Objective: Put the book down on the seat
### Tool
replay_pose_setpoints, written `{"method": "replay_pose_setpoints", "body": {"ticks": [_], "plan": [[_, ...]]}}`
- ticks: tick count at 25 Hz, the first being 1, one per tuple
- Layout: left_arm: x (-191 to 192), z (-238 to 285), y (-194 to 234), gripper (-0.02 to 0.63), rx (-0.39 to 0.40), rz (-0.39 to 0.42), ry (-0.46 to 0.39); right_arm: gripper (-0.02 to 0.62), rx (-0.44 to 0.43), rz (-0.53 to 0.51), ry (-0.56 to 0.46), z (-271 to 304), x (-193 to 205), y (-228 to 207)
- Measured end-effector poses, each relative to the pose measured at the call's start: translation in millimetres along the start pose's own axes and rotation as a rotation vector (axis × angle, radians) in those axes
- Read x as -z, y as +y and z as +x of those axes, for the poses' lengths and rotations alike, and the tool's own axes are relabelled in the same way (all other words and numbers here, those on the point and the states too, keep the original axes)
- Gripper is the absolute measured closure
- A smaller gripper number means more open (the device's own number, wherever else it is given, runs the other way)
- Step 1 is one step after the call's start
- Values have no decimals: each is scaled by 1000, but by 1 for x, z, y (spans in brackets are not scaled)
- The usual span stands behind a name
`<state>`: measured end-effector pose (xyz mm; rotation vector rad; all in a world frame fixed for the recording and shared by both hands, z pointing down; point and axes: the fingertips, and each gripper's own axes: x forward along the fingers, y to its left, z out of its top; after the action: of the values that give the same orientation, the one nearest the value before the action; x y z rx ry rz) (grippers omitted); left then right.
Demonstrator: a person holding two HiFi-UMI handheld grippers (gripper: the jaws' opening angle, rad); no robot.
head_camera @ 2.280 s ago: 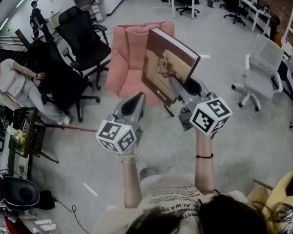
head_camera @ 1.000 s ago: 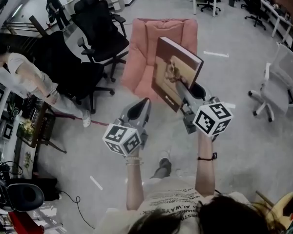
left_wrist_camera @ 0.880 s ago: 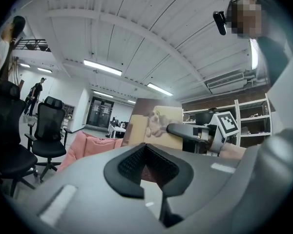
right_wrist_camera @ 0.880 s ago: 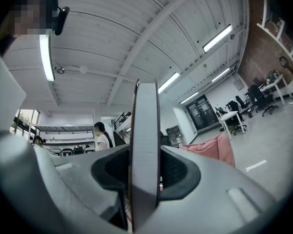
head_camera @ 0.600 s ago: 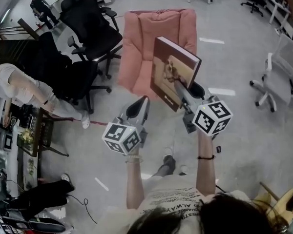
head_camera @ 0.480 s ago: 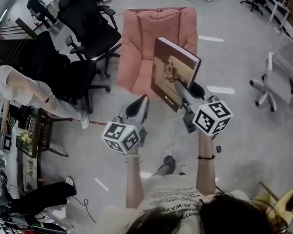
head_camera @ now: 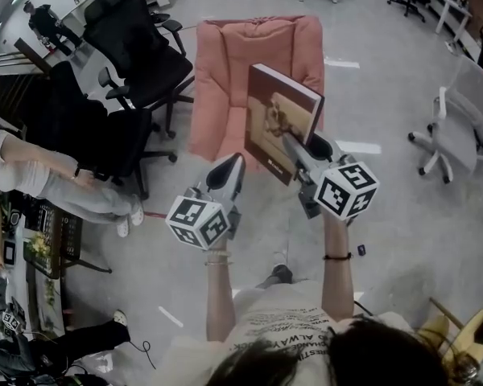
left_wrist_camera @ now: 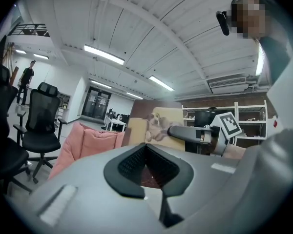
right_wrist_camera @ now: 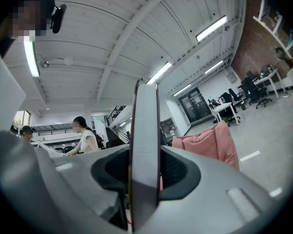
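Indoors, above a grey floor [head_camera: 386, 215] ringed by black chairs [head_camera: 141, 55], the right gripper [head_camera: 294, 145] clamps a book [head_camera: 283, 119] upright near the pink seat [head_camera: 225, 71], the left gripper [head_camera: 229, 167] closed and empty.

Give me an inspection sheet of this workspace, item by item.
Surface: pink seat on grey floor; nothing seen on its visible cushion.
Job's things: book upright, held in the air before the seat, not set down.
Clutter: crowded rack at the left edge.
Grippers: right gripper shut on the book's edge; left gripper shut, empty.
Cables: thin dark cable on floor, lower left.
Surroundings: black office chairs, white chair, person at left.
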<state>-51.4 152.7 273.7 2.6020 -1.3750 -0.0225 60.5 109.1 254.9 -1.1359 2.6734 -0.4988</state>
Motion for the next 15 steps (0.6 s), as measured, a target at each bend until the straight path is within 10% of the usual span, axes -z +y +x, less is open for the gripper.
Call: {"method": "replay_pose_setpoints", "body": {"ticks": [15], "plan": [[5, 11, 65, 620, -21, -51, 10, 448, 10, 1, 44, 61, 12, -11]]}}
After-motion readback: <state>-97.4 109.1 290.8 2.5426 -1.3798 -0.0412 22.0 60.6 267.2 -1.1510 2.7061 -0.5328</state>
